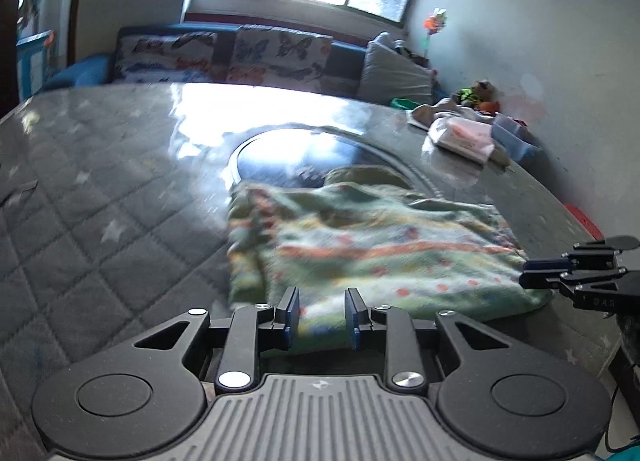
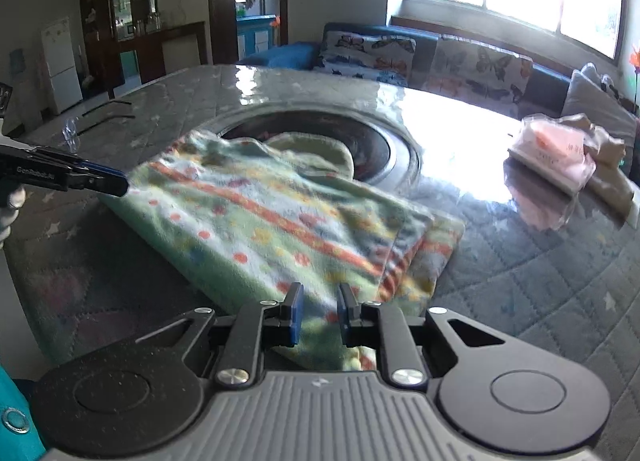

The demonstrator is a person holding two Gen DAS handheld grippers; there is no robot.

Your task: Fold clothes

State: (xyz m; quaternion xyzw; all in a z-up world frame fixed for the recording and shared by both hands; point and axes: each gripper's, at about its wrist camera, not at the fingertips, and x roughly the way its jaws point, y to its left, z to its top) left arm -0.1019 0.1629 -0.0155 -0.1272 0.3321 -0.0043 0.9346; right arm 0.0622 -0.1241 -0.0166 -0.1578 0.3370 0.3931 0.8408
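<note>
At six o'clock on the quilted grey bench [image 2: 520,281], both grippers, left gripper [image 1: 322,315] and right gripper [image 2: 318,311], pinch the green patterned fleece garment [image 2: 260,213]; fingers should stay clenched, lifting the near edge evenly toward twelve o'clock.

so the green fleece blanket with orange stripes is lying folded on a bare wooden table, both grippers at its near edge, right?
Not quite: the surface is no bare wood. The green fleece blanket with orange stripes lies folded on a grey quilted cover with pale stars under glossy clear plastic, as the right wrist view shows. The rest holds: the left gripper and the right gripper are both at its near edge.
</note>
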